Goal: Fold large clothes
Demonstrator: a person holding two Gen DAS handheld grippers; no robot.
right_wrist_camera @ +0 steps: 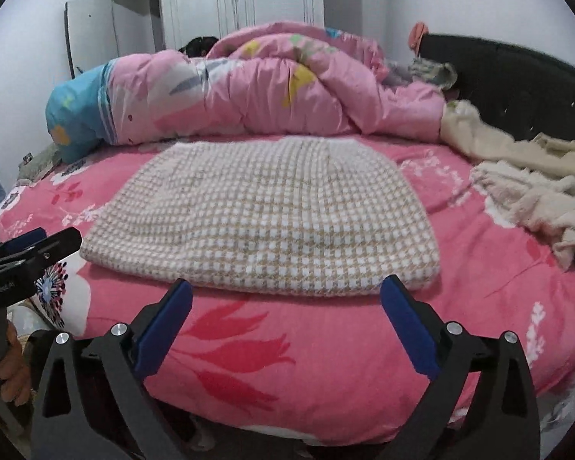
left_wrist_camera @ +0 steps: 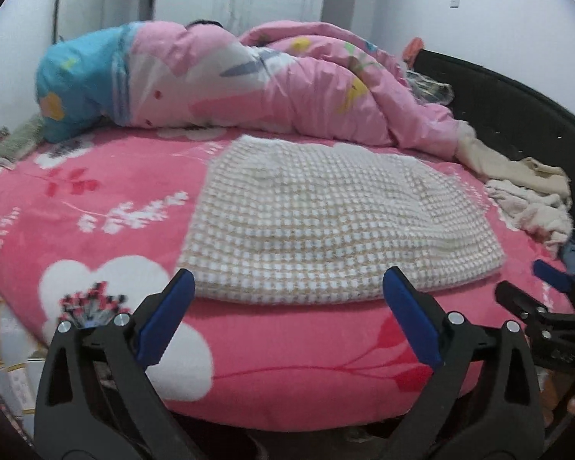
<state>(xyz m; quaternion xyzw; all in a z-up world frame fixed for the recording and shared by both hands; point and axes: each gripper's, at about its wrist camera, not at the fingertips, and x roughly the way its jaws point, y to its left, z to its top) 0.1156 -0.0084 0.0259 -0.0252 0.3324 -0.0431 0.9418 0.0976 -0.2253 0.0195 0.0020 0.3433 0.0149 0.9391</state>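
1. The left gripper (left_wrist_camera: pixel 287 280) has its jaws spread wide, with nothing between the blue pads (left_wrist_camera: pixel 165 314).
2. The right gripper (right_wrist_camera: pixel 285 287) is spread just as wide and is also empty.
3. A folded checked garment (left_wrist_camera: pixel 326 222) lies flat on the pink bed (left_wrist_camera: pixel 107 199), just ahead of both grippers' fingertips and apart from them.
4. Seen from the left gripper, the right one sits off to its right, near the garment's right corner.
5. Beyond the garment, a pink quilt (right_wrist_camera: pixel 272 92) is heaped across the far side of the bed.
6. Ahead and to the right of both grippers, cream clothes (right_wrist_camera: pixel 533 191) lie crumpled near a dark headboard (right_wrist_camera: pixel 517 84).
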